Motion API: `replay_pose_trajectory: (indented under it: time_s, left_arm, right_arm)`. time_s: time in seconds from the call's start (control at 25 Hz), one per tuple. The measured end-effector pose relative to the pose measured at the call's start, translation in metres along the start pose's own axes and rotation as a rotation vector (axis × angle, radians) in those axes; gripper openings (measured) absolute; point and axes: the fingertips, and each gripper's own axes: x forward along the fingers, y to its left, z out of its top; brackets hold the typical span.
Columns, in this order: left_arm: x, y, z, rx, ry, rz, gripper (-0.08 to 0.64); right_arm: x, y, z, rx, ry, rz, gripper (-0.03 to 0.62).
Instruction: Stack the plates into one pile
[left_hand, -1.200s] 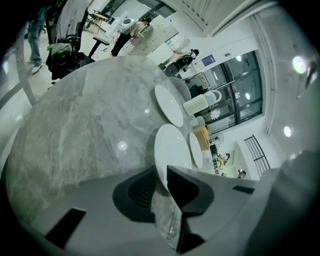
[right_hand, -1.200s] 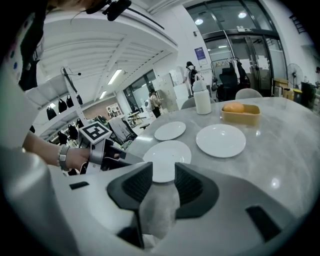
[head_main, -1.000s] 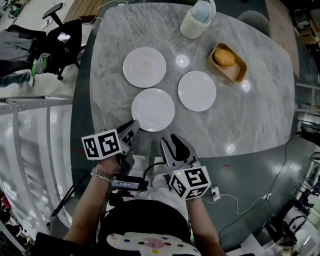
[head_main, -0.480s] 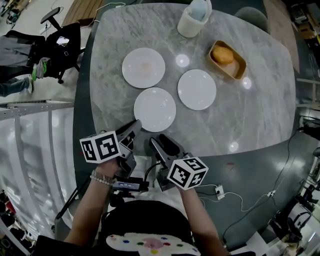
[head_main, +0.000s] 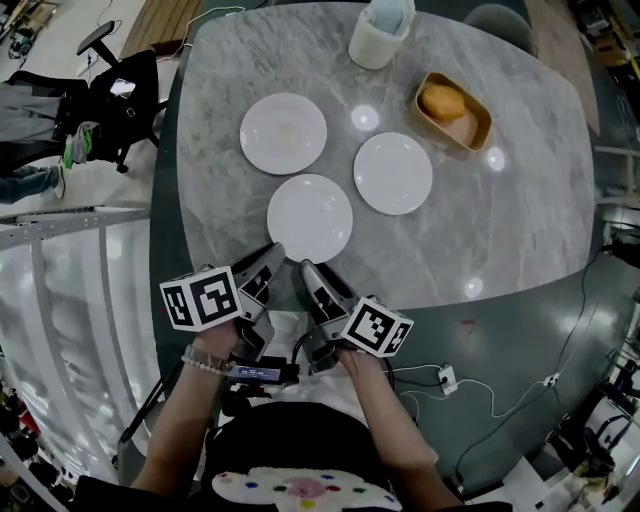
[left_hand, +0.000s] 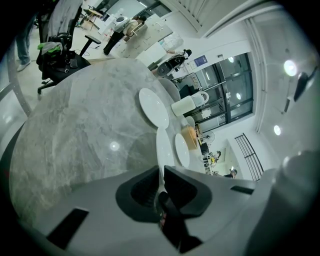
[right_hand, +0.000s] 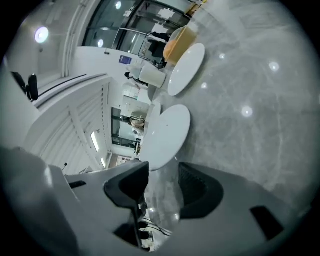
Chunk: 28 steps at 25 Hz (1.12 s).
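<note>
Three white plates lie apart on the marble table: a far-left plate, a right plate and a near plate. My left gripper is at the near plate's front-left rim. Its jaws have just been closing and stand nearly together, with the rim of the near plate running into the narrow gap of the left gripper. My right gripper sits just short of that plate's front edge, rolled onto its side. Its jaws have just been opening; the right gripper is wide and empty, with the near plate just ahead.
A pale mug stands at the table's far edge. A wooden tray with an orange bun is at the back right. A black chair stands left of the table, and cables lie on the floor.
My right gripper has rolled onto its side, moved left toward the near plate's front edge, and spread its jaws. The left gripper has stayed at the plate's rim.
</note>
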Motion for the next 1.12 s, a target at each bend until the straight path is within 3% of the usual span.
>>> replay_pose_trajectory:
  time_s: [0.32,0.56,0.84,1.12]
  left_arm:
    - [0.0,0.006,-0.002,0.004,-0.005,0.022,0.035]
    - [-0.002,0.005,-0.004,0.037,-0.026,0.031,0.037]
    - [-0.005,0.004,-0.001,0.096,-0.04,0.057,0.038]
    - [0.005,-0.012,0.005,0.082,-0.069,0.03,0.04]
  right_arm:
    - [0.003,-0.005,0.006,0.05,-0.044,-0.02,0.103]
    - [0.001,-0.007,0.006,0.044,-0.048,-0.016,0.1]
    - [-0.003,-0.003,0.011,-0.03,-0.033,-0.028,0.097]
    - [-0.012,-0.001,0.034,-0.097,-0.058,-0.048,0.097]
